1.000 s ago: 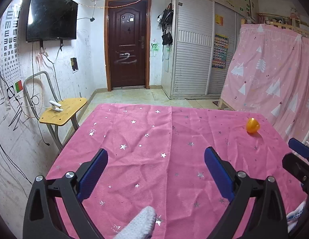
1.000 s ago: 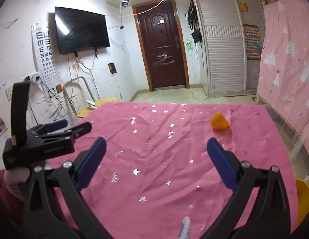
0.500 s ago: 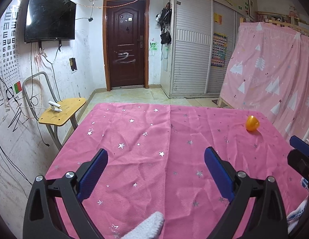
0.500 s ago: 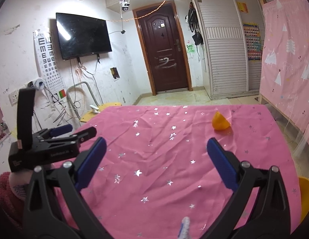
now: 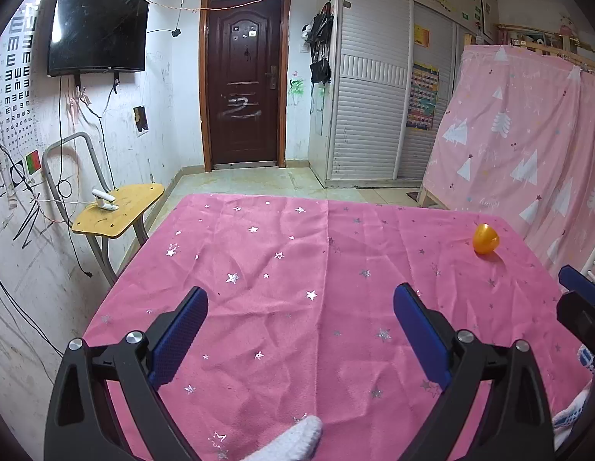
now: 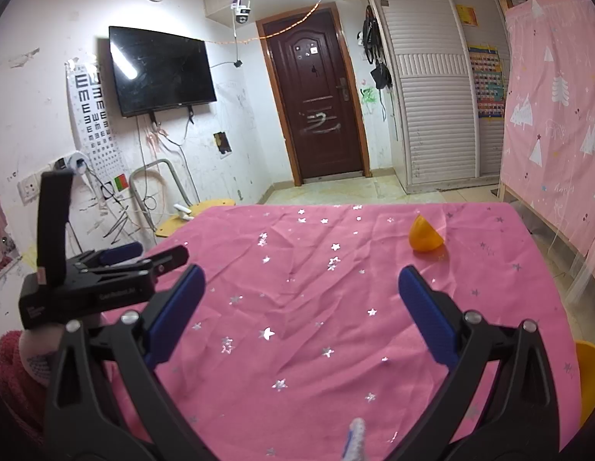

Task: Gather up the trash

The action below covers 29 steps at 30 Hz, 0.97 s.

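Note:
A small orange piece of trash (image 5: 486, 239) (image 6: 424, 235) lies alone on the pink star-print tablecloth (image 5: 297, 269) (image 6: 316, 288), far right side of the table. My left gripper (image 5: 300, 307) hovers open over the near middle of the cloth, nothing between its blue pads. The right gripper (image 6: 301, 292) is open too, empty, with the orange piece ahead and to the right of its fingers. In the right wrist view the left gripper (image 6: 143, 261) shows at the left edge; in the left wrist view the right gripper (image 5: 581, 299) peeks in at the right.
A yellow wooden stool (image 5: 118, 211) with a white clip stands left of the table by the wall. A pink curtain (image 5: 527, 146) hangs on the right. A yellow container rim (image 6: 587, 376) shows at the table's near right corner. Tiled floor leads to the brown door (image 5: 243, 92).
Both grippers have risen and tilted up a little; the table looks slightly farther below. Both stay open and the orange piece has not moved.

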{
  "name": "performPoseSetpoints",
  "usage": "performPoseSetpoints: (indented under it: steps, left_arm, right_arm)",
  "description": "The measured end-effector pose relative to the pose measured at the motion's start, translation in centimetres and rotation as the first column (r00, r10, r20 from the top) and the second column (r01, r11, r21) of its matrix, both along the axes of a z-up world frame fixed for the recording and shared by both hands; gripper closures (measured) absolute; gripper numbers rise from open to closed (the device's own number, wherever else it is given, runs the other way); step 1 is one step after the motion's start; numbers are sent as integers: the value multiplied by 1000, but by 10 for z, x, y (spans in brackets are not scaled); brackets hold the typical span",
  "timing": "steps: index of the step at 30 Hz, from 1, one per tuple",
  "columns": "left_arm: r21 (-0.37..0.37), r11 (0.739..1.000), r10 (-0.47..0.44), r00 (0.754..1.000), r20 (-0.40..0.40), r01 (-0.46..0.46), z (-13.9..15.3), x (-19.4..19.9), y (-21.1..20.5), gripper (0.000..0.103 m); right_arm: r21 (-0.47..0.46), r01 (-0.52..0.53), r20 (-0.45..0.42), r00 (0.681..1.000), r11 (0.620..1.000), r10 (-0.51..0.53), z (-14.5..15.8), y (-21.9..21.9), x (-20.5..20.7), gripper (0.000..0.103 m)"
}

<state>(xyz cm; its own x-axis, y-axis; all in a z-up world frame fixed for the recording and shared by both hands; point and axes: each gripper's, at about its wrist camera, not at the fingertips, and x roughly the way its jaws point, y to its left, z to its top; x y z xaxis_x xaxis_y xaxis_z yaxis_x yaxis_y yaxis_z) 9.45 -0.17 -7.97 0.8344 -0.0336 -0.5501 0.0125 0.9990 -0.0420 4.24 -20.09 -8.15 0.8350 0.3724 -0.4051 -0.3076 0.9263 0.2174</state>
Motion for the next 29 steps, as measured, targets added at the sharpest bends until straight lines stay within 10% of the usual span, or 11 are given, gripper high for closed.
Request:
performPoseSetpoints:
  steps: [29]
  left_arm:
    - [-8, 1000, -10, 1000, -15, 10, -1, 4, -4, 14]
  right_arm:
    - [0, -1, -2, 1000, 1000, 1, -1, 0, 0, 6]
